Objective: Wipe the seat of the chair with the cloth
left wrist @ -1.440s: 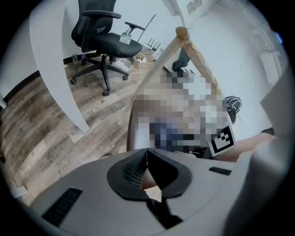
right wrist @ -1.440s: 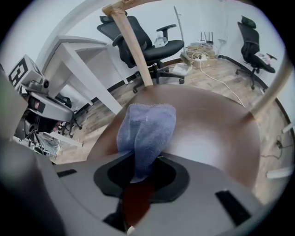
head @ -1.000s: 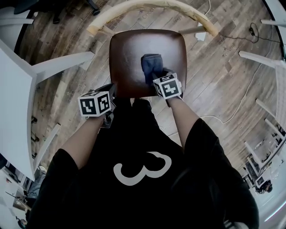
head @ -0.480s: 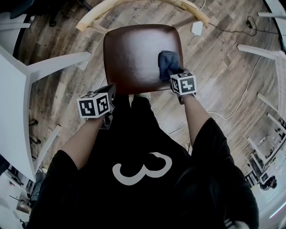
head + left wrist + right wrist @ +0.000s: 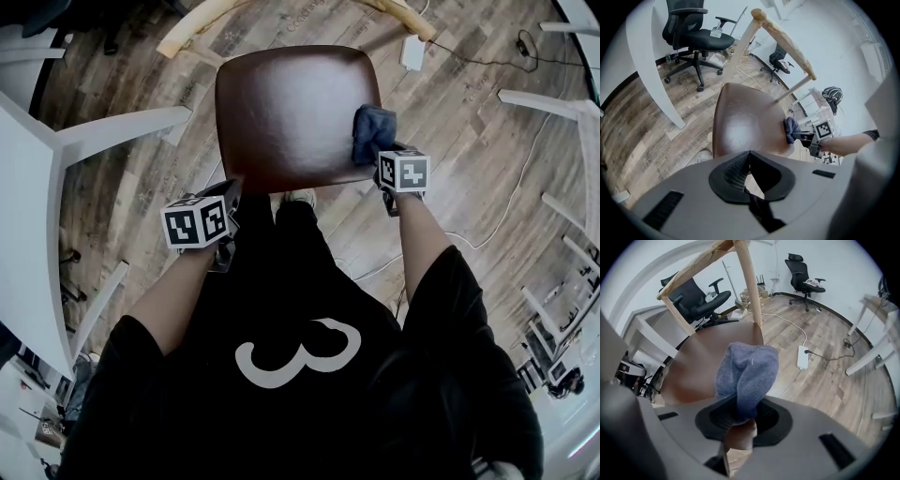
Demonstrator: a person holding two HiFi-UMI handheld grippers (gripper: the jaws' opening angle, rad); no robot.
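Observation:
The chair's brown seat [image 5: 291, 112] lies below me, with its pale wooden backrest [image 5: 192, 30] curving behind it. A crumpled blue cloth [image 5: 372, 131] rests on the seat's right edge, and my right gripper [image 5: 381, 155] is shut on it. In the right gripper view the cloth [image 5: 747, 373] bulges out of that gripper [image 5: 740, 416] over the seat [image 5: 693, 366]. My left gripper [image 5: 231, 192] is at the seat's front left corner. In the left gripper view its jaws [image 5: 749, 164] meet, with nothing seen between them. That view also shows the cloth [image 5: 790, 129].
A white table [image 5: 28, 197] and its leg [image 5: 131, 127] stand close on the left. A power strip [image 5: 412, 52] with a cable lies on the wooden floor behind the chair. White furniture legs [image 5: 548, 103] are at the right. Black office chairs [image 5: 693, 37] stand further off.
My right gripper has dragged the cloth from the middle of the seat to its right edge. The left gripper has stayed at the front left corner.

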